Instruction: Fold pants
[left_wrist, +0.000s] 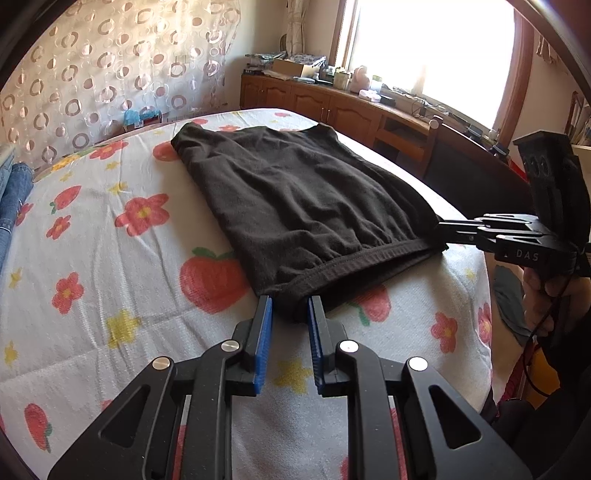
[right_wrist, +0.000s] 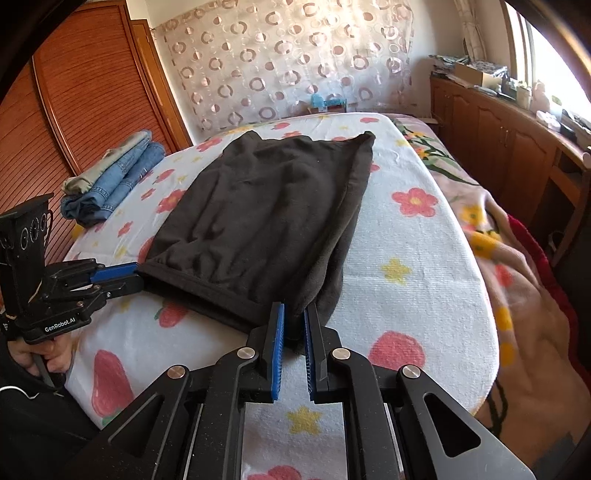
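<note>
Black pants (left_wrist: 295, 192) lie folded flat on the flower-print bed cover (left_wrist: 110, 258), with the elastic waistband toward me. My left gripper (left_wrist: 290, 306) is shut on the near left waistband corner, which is bunched between its blue pads. My right gripper (right_wrist: 294, 314) is shut on the other waistband corner of the pants (right_wrist: 266, 214). Each gripper shows in the other view: the right gripper (left_wrist: 445, 232) pinches the cloth at the right edge, and the left gripper (right_wrist: 137, 272) at the left. A hand holds each handle.
Folded blue jeans (right_wrist: 114, 181) are stacked at the bed's far left, near a wooden wardrobe (right_wrist: 74, 92). A flowered blanket (right_wrist: 498, 240) hangs off the bed's right side. A cluttered wooden cabinet (left_wrist: 332, 103) runs under the bright window.
</note>
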